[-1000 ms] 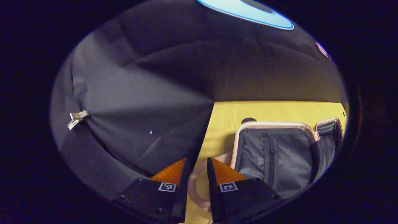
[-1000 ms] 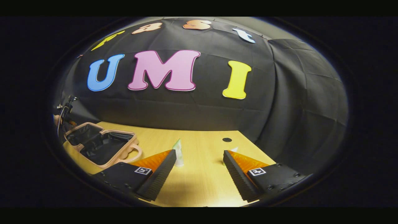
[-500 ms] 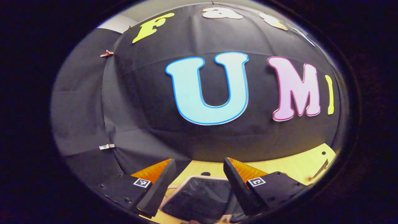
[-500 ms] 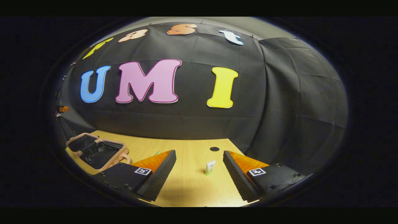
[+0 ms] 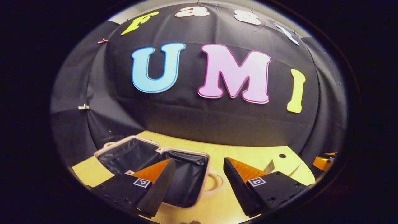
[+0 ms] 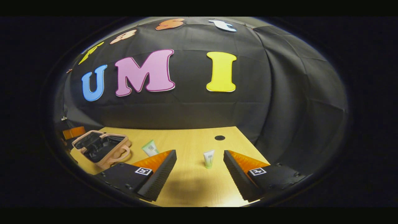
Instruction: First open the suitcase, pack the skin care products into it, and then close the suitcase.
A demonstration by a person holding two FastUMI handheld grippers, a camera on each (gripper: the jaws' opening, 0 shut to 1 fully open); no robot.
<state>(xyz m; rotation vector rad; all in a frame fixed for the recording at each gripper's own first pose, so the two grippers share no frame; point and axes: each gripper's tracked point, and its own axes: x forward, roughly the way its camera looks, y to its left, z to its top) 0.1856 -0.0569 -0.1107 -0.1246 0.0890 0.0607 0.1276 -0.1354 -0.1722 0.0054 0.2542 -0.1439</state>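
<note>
A pink-rimmed suitcase (image 5: 174, 168) lies open on the wooden table (image 5: 248, 155), its dark lined halves at lower left of the left gripper view. In the right gripper view it sits at the far left of the table (image 6: 186, 186); a green-capped tube (image 6: 209, 159) stands at lower centre, a second tube (image 6: 150, 147) to its left. The left gripper (image 5: 196, 180) hovers with jaws wide and empty. The right gripper (image 6: 199, 174), equally wide, frames the standing tube without touching it.
</note>
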